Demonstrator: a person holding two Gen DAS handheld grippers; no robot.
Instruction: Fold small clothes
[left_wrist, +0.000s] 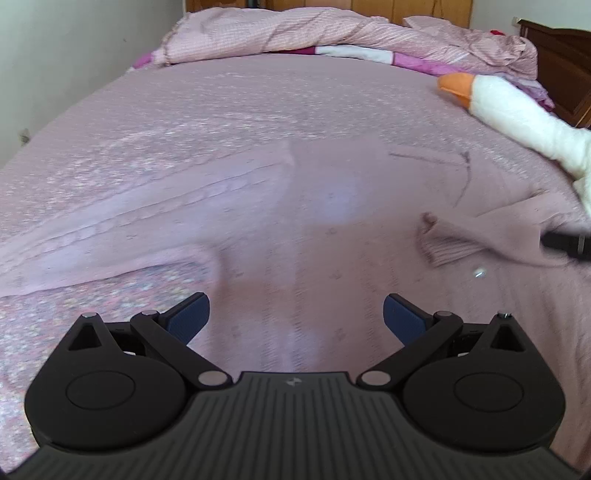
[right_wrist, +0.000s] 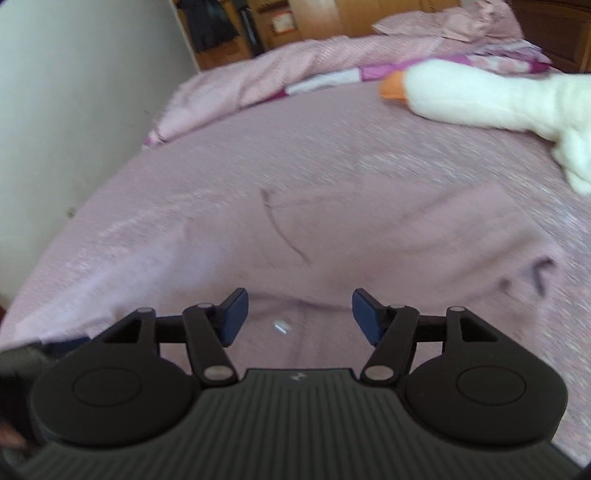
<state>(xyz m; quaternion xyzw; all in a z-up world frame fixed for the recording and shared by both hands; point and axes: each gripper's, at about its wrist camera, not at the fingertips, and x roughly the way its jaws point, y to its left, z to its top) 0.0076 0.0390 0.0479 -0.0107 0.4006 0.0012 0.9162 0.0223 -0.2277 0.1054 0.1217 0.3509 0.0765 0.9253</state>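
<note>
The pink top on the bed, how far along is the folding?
Barely started, it seems. The pink top lies spread on the bed cover, one sleeve turned in across it, perhaps a first fold. Nothing is in hand: left gripper and right gripper are both open and empty above the cloth. The other sleeve and the body fold remain.

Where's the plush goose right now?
The plush goose lies at the bed's far right in both views, beyond the pink garment, beak toward the rumpled quilt.
</note>
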